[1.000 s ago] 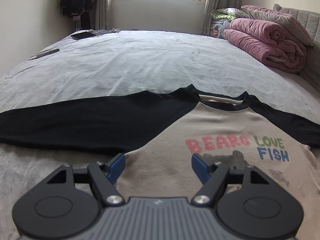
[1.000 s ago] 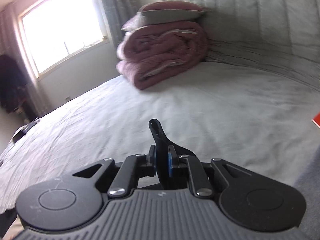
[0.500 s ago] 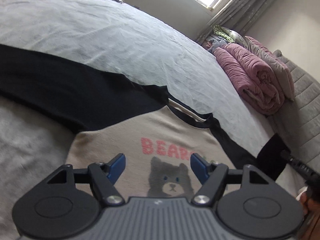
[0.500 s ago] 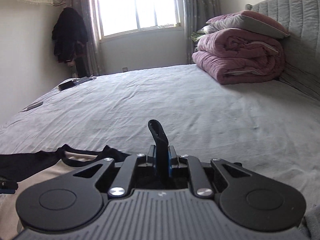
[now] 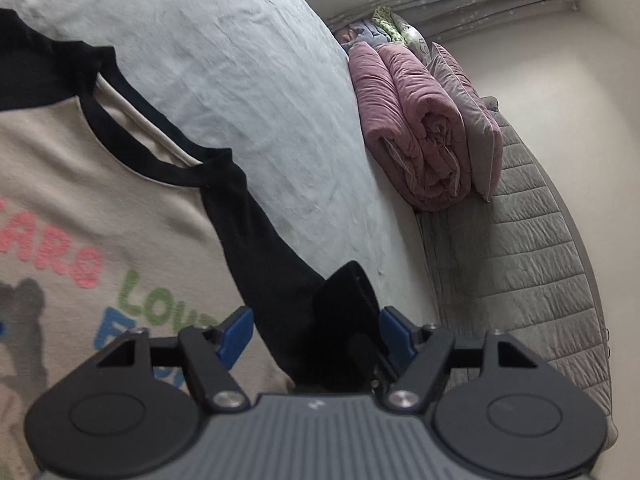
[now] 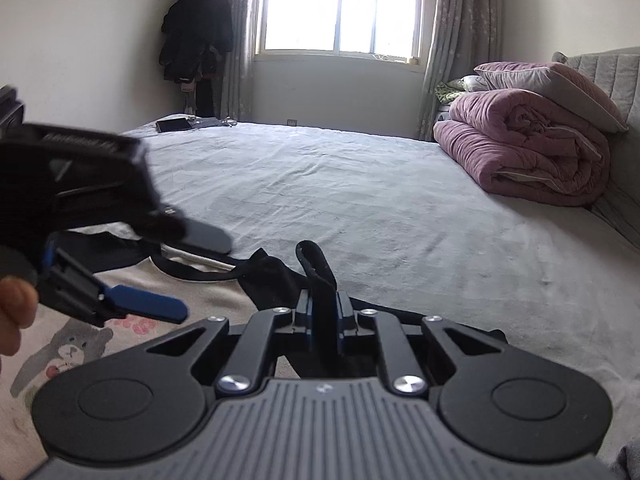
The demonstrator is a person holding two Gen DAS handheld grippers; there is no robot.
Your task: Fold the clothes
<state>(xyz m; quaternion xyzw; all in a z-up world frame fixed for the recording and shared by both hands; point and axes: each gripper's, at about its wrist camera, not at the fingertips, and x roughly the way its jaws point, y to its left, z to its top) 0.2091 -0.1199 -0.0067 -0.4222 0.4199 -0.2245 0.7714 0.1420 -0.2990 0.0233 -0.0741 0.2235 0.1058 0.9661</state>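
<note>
Right claw (image 6: 324, 316): shut tight on the end of the black sleeve (image 6: 316, 264), which pokes up between its blue pads.
Left claw (image 5: 316, 330): wide apart, with nothing in it. It hangs over the sleeve. In the right wrist view it shows at the left (image 6: 152, 272), with a bit of the hand (image 6: 12, 312) holding it.
Shirt (image 5: 100, 208): lies flat on the bed, front side up. It is cream with black sleeves and a black neck band. It has a gray bear and bright letters on it.
Bed (image 6: 360, 192): has a gray sheet with small wrinkles.
Pink blanket (image 6: 528, 152): folded up, far off by the headboard, with a pillow (image 6: 552, 88) on top.
Window (image 6: 340, 6): bright, at the far wall.
Dark clothes (image 6: 198, 28): hang in the far corner.
</note>
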